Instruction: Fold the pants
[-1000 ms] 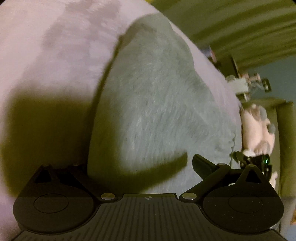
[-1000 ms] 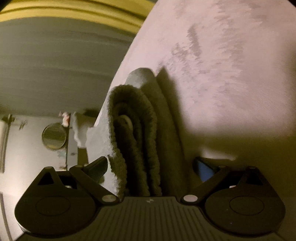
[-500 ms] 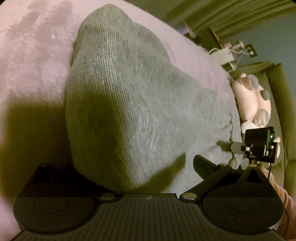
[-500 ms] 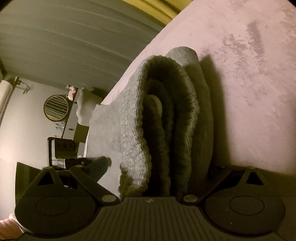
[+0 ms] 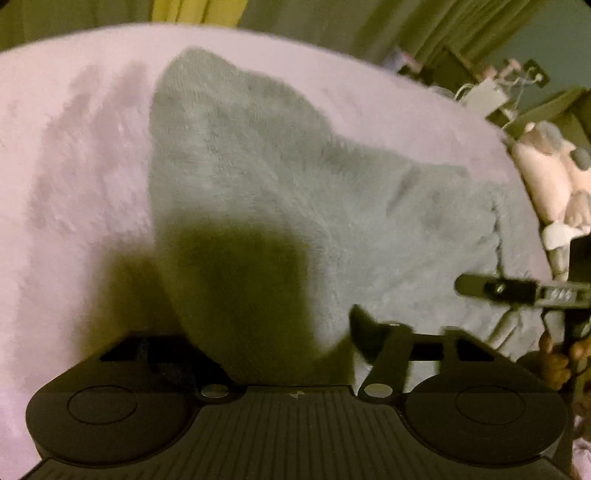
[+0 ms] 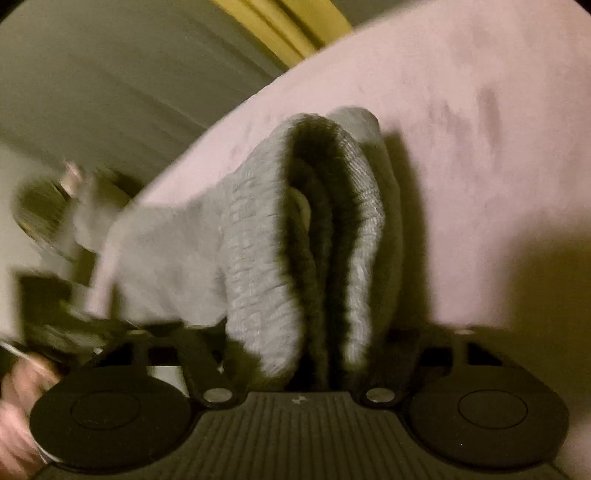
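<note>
The grey pants point(image 5: 280, 192) lie folded on a pink plush blanket point(image 5: 74, 177). My left gripper point(image 5: 280, 354) holds one corner of the pants between its jaws; the cloth covers the left finger, and only the right finger point(image 5: 364, 328) shows. My right gripper point(image 6: 317, 350) is shut on the ribbed waistband point(image 6: 258, 266), whose stacked layers stand up between the jaws. The other gripper's body shows at the right edge of the left wrist view point(image 5: 517, 291), and as a blur at the left of the right wrist view point(image 6: 55, 314).
A pink and grey plush toy point(image 5: 554, 177) sits at the blanket's right edge. Olive curtains point(image 5: 406, 22) hang behind. A round mirror or fan point(image 6: 40, 218) and a wall appear blurred past the blanket's edge. A yellow curtain point(image 6: 280, 26) hangs at the top.
Both grippers have pulled back and lifted with the pants in them. More blanket and room show around the cloth, and both views are now blurred by motion.
</note>
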`<state>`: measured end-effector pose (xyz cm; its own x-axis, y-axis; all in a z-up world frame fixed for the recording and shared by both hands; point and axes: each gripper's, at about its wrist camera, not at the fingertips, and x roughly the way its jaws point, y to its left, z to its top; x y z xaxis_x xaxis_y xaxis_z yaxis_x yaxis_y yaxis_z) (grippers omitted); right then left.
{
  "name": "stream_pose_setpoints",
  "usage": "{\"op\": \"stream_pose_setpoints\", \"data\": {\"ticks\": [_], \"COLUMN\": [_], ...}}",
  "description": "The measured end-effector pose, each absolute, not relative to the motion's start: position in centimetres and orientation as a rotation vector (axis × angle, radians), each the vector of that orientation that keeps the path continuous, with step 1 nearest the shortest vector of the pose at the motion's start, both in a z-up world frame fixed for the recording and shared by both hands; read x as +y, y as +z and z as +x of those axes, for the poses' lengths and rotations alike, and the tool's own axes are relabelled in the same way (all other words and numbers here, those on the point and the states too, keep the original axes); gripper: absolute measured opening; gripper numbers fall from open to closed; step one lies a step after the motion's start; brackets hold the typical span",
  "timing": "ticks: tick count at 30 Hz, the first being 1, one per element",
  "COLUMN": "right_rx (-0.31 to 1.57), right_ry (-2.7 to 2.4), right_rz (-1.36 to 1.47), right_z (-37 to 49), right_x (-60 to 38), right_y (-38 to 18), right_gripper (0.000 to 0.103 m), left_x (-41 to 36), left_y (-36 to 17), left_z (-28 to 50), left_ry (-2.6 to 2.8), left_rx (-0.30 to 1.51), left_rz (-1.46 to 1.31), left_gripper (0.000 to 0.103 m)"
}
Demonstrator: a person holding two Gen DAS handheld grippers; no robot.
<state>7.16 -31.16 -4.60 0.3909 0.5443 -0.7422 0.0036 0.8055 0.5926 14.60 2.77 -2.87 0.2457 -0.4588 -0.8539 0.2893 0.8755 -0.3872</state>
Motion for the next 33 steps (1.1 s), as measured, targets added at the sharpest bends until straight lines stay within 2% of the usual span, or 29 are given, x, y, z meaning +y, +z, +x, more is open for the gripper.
{"op": "stream_pose_setpoints", "data": {"ticks": [3,8,14,16,17,18,19,20,22,26,27,28,30,33], "right_rx": [1.071,0.951,0.775,0.733,0.72,0.722,0.731,0.717,0.651,0.684,0.702,0.707,0.714,0.662], "right_ry": [0.351,0.403,0.35,0.316,0.301,0.258,0.163,0.068,-0.052,0.031,0.044,0.051,0.064,0.058], "right_rz": [0.531,0.562,0.462,0.469,0.451,0.412,0.351,0.283,0.19,0.306,0.326,0.327,0.314,0.316], "right_z": [6.3,6.8,10.9,12.9,13.7,14.4,15.0,15.1,14.0,12.0,11.7,11.4,11.2,11.2], "right_x": [-30.3,-29.8,-29.9,-30.8,-31.0,-31.3,-31.5,-31.6,-32.1,-32.8,-32.4,-32.1,-31.1,-29.8], "right_y": [-3.0,0.6,5.5,6.2,6.3,6.4,6.5,6.6,6.9,5.3,4.5,4.0,3.1,3.5], "right_gripper": [0.056,0.054,0.054,0.057,0.06,0.077,0.095,0.098,0.098,0.097,0.089,0.067,0.036,0.033], "left_x": [2.6,2.1,1.3,1.1,1.0,1.0,1.0,1.1,1.7,3.0,3.5,4.1,5.2,5.3], "left_y": [-1.5,1.2,5.3,5.7,5.5,5.2,4.8,4.3,2.9,0.2,-0.1,-0.1,0.0,0.7], "left_z": [13.9,14.1,18.3,20.0,20.8,21.2,21.3,21.2,20.3,17.2,16.3,15.7,14.8,14.6], "left_ry": [-0.515,-0.546,-0.509,-0.47,-0.427,-0.353,-0.28,-0.225,-0.203,-0.19,-0.179,-0.171,-0.164,-0.158], "left_rx": [1.173,1.079,0.921,0.89,0.887,0.893,0.902,0.917,0.945,0.962,0.951,0.945,0.949,0.958], "left_rz": [-0.132,-0.147,-0.203,-0.225,-0.206,-0.176,-0.14,-0.098,-0.028,-0.014,-0.042,-0.078,-0.155,-0.222], "left_gripper": [0.043,0.04,0.041,0.048,0.064,0.078,0.083,0.088,0.09,0.091,0.091,0.091,0.091,0.092]}}
